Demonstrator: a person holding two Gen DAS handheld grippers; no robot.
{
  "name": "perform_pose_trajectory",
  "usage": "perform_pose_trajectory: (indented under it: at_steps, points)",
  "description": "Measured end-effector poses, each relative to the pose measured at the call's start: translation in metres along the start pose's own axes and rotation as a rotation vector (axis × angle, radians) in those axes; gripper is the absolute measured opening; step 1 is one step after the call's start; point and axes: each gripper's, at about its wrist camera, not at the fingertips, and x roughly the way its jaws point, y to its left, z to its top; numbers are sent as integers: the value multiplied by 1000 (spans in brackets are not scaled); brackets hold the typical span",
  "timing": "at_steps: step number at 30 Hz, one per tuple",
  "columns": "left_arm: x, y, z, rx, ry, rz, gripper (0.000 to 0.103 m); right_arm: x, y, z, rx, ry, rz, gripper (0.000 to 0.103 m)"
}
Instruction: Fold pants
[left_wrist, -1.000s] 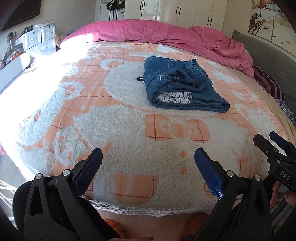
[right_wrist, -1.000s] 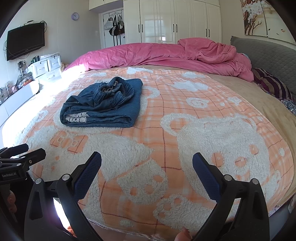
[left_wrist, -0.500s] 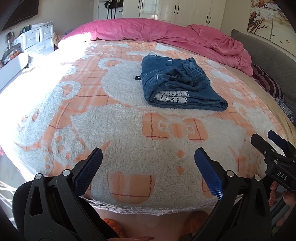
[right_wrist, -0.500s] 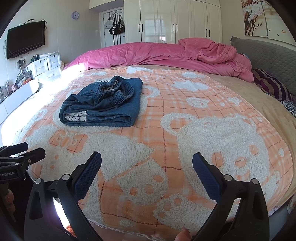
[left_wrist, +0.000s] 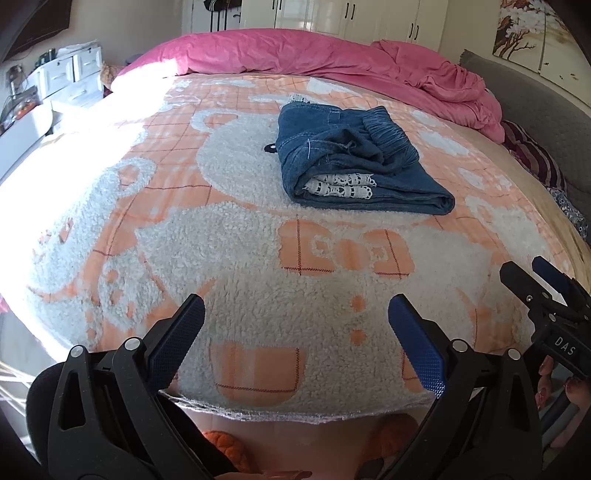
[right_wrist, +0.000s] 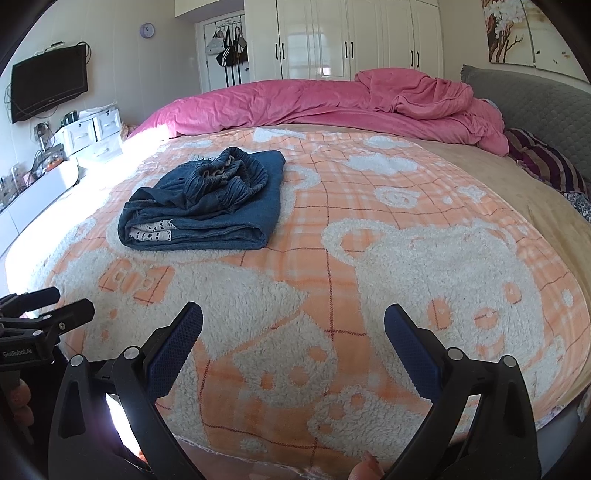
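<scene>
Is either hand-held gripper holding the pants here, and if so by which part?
Nothing is held. The left hand-held gripper and right hand-held gripper are both open over the blanket, apart from the folded pants.

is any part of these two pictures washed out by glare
Left wrist view: sunlight blows out the blanket on its left side; the jeans stay clear. Right wrist view: a smaller blown-out patch at the blanket's far left edge; fisheye bends both.

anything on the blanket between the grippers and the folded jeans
Nothing visible. Only bare bear-print blanket lies between the open left gripper, the open right gripper and the folded jeans.
</scene>
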Motion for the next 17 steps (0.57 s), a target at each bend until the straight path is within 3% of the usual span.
perform_pose_trajectory:
  at_steps: [5, 8, 10, 14, 17]
  points:
    - [3, 12, 12, -24, 24, -4, 93, 5, -15, 7, 52, 17, 21, 98]
    - [-3, 33, 34, -61, -12, -20, 93, 3, -38, 23, 114, -9, 15, 98]
    - [-3, 55, 57, -82, -36, 12, 93, 0, -65, 39, 163, -31, -17, 98]
    - [32, 118, 110, -124, 21, 145, 94, 6, -140, 75, 216, -42, -224, 98]
    - [68, 169, 145, -143, 46, 256, 94, 32, -207, 95, 255, 34, -380, 98]
